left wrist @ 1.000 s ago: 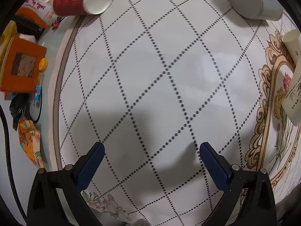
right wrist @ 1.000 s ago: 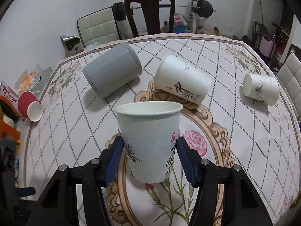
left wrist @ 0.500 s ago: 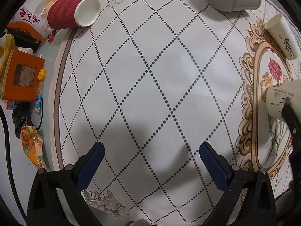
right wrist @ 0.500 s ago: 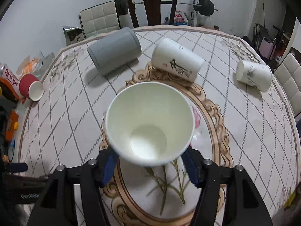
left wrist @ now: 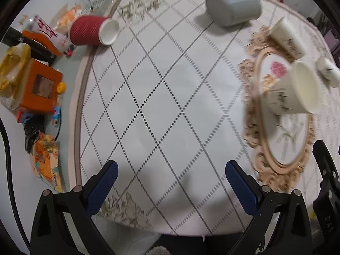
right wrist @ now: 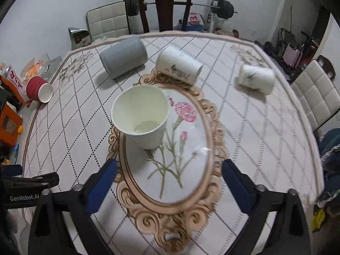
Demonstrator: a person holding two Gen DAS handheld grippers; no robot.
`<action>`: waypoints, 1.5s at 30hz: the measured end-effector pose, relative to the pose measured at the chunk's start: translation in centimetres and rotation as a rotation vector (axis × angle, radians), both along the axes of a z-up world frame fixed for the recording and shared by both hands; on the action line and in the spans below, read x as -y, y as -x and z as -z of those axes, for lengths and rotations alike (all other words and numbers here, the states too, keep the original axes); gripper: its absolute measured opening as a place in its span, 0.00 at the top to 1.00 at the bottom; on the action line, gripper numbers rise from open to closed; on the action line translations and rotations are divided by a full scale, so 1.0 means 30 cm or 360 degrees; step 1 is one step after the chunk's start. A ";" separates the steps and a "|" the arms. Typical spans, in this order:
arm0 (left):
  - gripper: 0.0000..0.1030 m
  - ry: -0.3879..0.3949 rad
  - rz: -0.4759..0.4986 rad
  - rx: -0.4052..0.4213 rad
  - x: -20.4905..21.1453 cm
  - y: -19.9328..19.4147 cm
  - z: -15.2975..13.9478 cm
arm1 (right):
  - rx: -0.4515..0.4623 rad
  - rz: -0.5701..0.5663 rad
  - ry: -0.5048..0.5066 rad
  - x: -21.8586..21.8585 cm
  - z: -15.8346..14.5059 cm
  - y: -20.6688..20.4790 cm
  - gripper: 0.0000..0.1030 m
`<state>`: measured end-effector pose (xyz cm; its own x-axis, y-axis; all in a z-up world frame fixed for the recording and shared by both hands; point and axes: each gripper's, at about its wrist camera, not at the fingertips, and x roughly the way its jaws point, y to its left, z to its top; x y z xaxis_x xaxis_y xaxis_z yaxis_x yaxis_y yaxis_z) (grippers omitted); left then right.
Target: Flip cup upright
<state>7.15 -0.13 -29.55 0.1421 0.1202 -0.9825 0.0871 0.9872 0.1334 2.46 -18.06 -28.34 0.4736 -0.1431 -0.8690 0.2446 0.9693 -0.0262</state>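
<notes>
A white paper cup with a plant print (right wrist: 141,118) stands upright, mouth up, on the oval flower medallion of the table; it also shows in the left wrist view (left wrist: 294,90). My right gripper (right wrist: 169,183) is open and empty, drawn back from the cup. My left gripper (left wrist: 171,188) is open and empty over the diamond-patterned cloth near the table's front edge. Other cups lie on their sides: a red ribbed cup (left wrist: 91,33) at the far left, a grey cup (right wrist: 124,56), a white cup with black lettering (right wrist: 179,67), and a white cup (right wrist: 257,78) at the right.
Off the table's left edge sit an orange box (left wrist: 40,87), snack packets (left wrist: 47,155) and a black cable. A dark wooden chair (right wrist: 164,6), a white padded chair (right wrist: 108,22) and a barbell stand behind the table; another white chair (right wrist: 316,97) is at the right.
My right gripper has let go of the white cup and pulled back; the cup now stands upright on the medallion. The left gripper's view has tilted up toward the far table edge.
</notes>
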 end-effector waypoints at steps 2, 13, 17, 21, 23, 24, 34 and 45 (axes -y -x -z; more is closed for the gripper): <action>0.00 0.0015 0.0014 0.0050 -0.001 0.046 -0.068 | 0.0005 0.0022 0.0041 0.009 -0.061 0.024 0.01; 0.00 0.0084 0.0077 0.0405 0.022 0.239 -0.484 | 0.0082 0.0058 0.0027 0.124 -0.495 0.231 0.00; 0.00 0.0093 0.0079 0.0523 0.038 0.313 -0.630 | 0.0122 0.0055 0.0034 0.150 -0.664 0.324 0.00; 0.00 0.0115 0.0056 0.0595 0.039 0.375 -0.745 | 0.0169 0.0027 0.0054 0.153 -0.808 0.400 0.00; 0.00 0.0120 0.0046 0.0628 0.038 0.395 -0.779 | 0.0193 0.0004 0.0050 0.149 -0.874 0.431 0.00; 0.00 0.0123 0.0039 0.0652 0.034 0.410 -0.807 | 0.0206 -0.0003 0.0048 0.147 -0.900 0.445 0.00; 0.00 0.0137 -0.0031 0.0669 0.004 0.464 -0.903 | 0.0247 -0.0068 0.0025 0.116 -1.048 0.510 0.00; 0.00 0.0126 -0.0040 0.0650 -0.021 0.492 -0.922 | 0.0185 -0.0099 0.0014 0.086 -1.064 0.506 0.00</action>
